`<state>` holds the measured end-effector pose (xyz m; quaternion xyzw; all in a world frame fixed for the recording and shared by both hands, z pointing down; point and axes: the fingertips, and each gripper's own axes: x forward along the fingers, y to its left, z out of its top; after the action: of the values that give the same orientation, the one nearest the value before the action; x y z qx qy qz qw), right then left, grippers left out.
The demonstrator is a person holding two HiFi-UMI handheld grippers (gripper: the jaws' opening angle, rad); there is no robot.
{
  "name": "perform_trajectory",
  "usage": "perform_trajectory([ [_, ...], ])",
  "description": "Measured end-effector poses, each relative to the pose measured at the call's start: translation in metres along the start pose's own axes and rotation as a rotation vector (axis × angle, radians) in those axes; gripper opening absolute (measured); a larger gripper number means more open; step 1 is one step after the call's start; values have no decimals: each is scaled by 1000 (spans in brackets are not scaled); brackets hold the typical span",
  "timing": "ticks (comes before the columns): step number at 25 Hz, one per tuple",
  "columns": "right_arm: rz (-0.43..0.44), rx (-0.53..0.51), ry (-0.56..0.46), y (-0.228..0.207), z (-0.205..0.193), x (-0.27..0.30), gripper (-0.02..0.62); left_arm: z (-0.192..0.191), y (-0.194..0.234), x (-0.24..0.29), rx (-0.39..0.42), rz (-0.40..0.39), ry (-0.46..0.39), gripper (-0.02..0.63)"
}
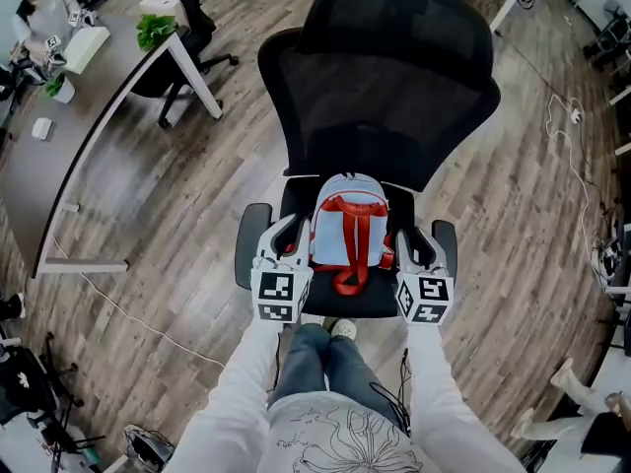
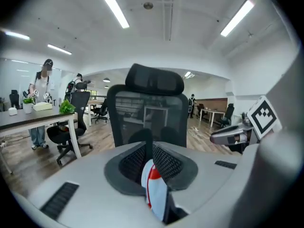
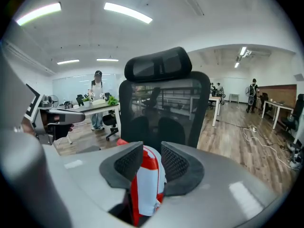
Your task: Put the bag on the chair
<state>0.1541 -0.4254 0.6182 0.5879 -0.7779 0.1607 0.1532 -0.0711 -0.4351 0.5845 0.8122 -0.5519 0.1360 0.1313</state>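
Nearest, the left gripper [image 2: 152, 150] is pinching one side of the pale-blue fabric backpack with red straps [image 1: 347, 230], the right gripper [image 3: 151, 152] clamping the other. It is standing at the seat's back edge on the black mesh office chair [image 1: 394, 97]. Spreading both evenly should be keeping it upright.

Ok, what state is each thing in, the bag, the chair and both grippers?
Light blue backpack with red straps: upright on the seat, gripped on both sides.
Black mesh office chair: upright, backpack on its seat.
Left gripper: jaws closed on the backpack.
Right gripper: jaws closed on the backpack.
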Motion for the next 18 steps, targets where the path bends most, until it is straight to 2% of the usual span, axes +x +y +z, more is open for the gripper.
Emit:
perform_trajectory([
  [3,-24,8,-59,5,30,-16,126,35,-1,-19,-13,27,-68,30],
  [9,-48,-1,-186,14,82,-55,96,74,-7,-50,-50,80,-116,8],
  [14,-58,-31,-325,21,140,-88,43,126,-17,-76,-77,80,-220,6],
  [18,-76,-31,-403,26,174,-112,37,164,-26,-99,-58,88,-303,6],
])
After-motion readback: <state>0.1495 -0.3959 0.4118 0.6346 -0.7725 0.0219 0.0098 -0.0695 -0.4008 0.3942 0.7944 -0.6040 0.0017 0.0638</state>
